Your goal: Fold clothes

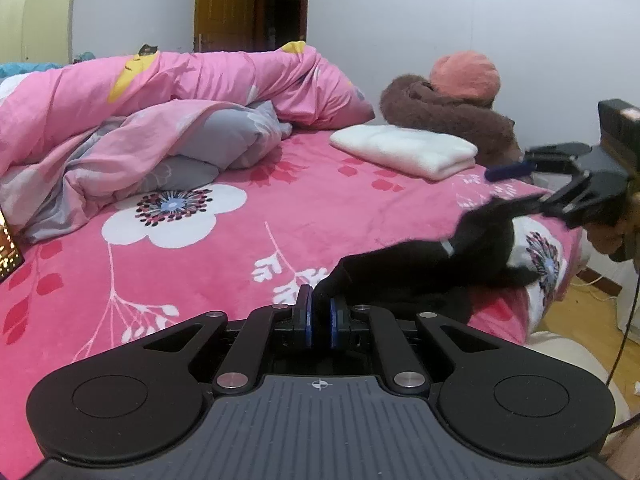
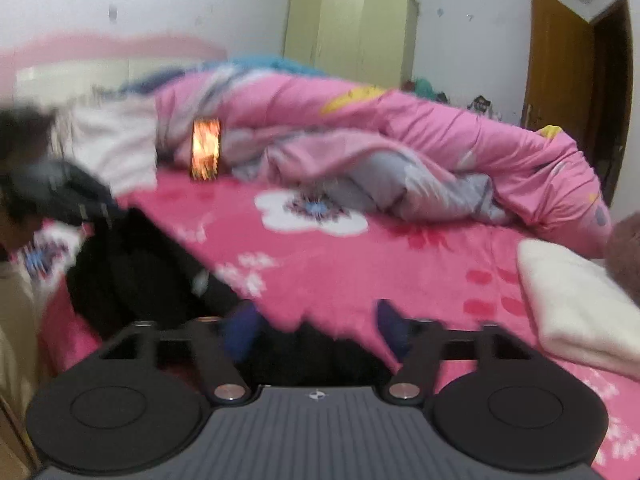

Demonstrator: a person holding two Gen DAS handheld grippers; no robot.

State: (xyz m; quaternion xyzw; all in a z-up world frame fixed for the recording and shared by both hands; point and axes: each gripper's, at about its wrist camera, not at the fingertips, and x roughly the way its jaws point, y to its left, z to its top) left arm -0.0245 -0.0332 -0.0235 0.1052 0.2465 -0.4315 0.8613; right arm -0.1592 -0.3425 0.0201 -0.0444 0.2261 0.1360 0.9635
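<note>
A black garment (image 1: pixel 432 268) lies at the near right corner of the pink flowered bed (image 1: pixel 240 248). My left gripper (image 1: pixel 320 316) is shut on one edge of it. My right gripper (image 2: pixel 316 320) is open, its blue pads (image 2: pixel 390 320) spread wide over the garment's edge (image 2: pixel 132 276); this view is blurred. In the left wrist view the right gripper (image 1: pixel 516 188) shows at the far right, one finger above the cloth and one at it. A folded white garment (image 1: pixel 404 150) lies further back on the bed.
A crumpled pink and grey duvet (image 1: pixel 160 120) fills the back left of the bed. A brown and salmon plush heap (image 1: pixel 452 104) sits behind the white garment. A lit phone (image 2: pixel 205 148) stands against the duvet. The bed edge and wooden floor (image 1: pixel 580 320) are to the right.
</note>
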